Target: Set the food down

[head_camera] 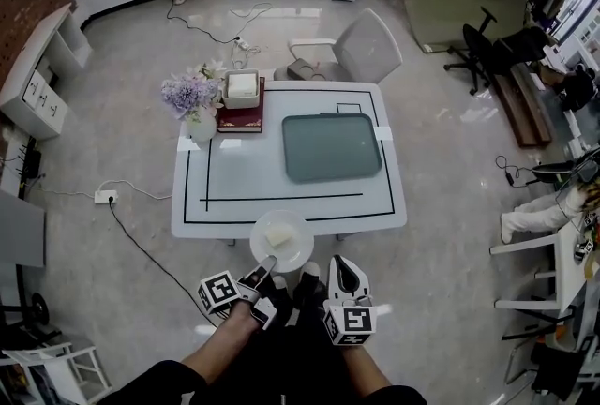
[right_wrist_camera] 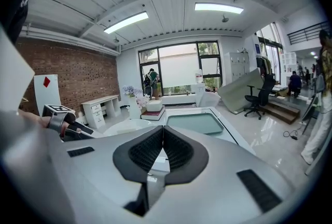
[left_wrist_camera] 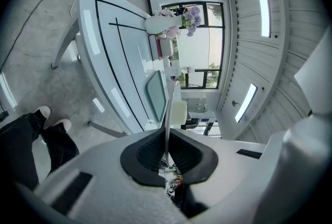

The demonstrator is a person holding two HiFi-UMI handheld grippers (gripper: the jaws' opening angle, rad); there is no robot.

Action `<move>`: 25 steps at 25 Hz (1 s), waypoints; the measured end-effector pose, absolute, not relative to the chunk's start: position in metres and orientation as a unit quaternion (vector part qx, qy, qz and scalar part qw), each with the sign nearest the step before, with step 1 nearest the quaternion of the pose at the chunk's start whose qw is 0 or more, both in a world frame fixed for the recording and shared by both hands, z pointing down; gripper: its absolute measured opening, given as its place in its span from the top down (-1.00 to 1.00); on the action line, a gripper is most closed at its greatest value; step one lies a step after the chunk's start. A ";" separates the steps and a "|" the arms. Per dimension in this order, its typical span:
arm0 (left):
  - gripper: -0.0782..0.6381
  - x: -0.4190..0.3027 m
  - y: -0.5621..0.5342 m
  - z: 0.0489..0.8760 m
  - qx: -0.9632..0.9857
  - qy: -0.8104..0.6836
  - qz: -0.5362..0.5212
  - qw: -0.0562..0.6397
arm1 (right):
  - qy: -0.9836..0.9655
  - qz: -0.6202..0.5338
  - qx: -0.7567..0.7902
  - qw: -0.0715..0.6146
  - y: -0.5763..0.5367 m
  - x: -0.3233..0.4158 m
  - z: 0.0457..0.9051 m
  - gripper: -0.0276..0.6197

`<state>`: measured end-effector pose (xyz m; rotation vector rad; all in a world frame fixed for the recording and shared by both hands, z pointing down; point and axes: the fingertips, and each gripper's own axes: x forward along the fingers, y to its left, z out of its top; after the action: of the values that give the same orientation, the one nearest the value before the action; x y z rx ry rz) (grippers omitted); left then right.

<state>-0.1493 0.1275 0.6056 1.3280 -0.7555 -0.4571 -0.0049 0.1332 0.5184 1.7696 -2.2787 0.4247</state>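
A white plate (head_camera: 281, 242) carries a pale block of food (head_camera: 277, 234) and hangs over the front edge of the white table (head_camera: 225, 197). My left gripper (head_camera: 267, 264) is shut on the plate's near rim. In the left gripper view the rim (left_wrist_camera: 168, 106) runs edge-on between the closed pads of the left gripper (left_wrist_camera: 167, 137). My right gripper (head_camera: 344, 264) is just right of the plate, shut and holding nothing. In the right gripper view the right gripper (right_wrist_camera: 163, 137) has its pads together, with the plate (right_wrist_camera: 127, 125) to its left.
On the table lie a grey-green tray (head_camera: 331, 147), a vase of flowers (head_camera: 192, 103) and a white box on a red book (head_camera: 242, 96). A pale chair (head_camera: 356, 52) stands behind the table. A cable and power strip (head_camera: 105, 196) lie on the floor at the left.
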 end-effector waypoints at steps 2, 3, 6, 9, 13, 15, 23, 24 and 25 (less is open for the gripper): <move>0.73 -0.147 0.126 0.607 0.597 -0.338 -0.201 0.700 | -0.774 0.146 0.606 0.112 0.131 -0.002 0.519 0.89; 0.73 -0.146 0.125 0.607 0.597 -0.337 -0.199 0.700 | -0.773 0.148 0.606 0.112 0.130 -0.001 0.520 0.89; 0.73 -0.143 0.121 0.607 0.596 -0.338 -0.198 0.701 | -0.774 0.153 0.604 0.114 0.126 0.000 0.524 0.89; 0.73 -0.142 0.112 0.607 0.594 -0.338 -0.200 0.702 | -0.775 0.156 0.601 0.116 0.116 0.001 0.526 0.89; 0.73 -0.141 0.100 0.607 0.599 -0.341 -0.196 0.697 | -0.776 0.151 0.601 0.114 0.100 0.006 0.523 0.89; 0.73 -0.139 0.093 0.610 0.600 -0.341 -0.193 0.697 | -0.776 0.150 0.602 0.115 0.093 0.009 0.525 0.89; 0.73 -0.124 0.067 0.618 0.595 -0.337 -0.185 0.706 | -0.767 0.159 0.610 0.122 0.070 0.030 0.535 0.89; 0.73 -0.121 0.063 0.618 0.595 -0.336 -0.184 0.707 | -0.767 0.160 0.610 0.122 0.067 0.032 0.536 0.89; 0.73 -0.119 0.059 0.619 0.594 -0.336 -0.183 0.707 | -0.766 0.162 0.610 0.122 0.062 0.033 0.537 0.89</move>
<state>-0.1190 0.0590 0.6188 1.3205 -0.7468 -0.4069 0.0334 0.0622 0.5368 1.7796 -2.2377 0.4722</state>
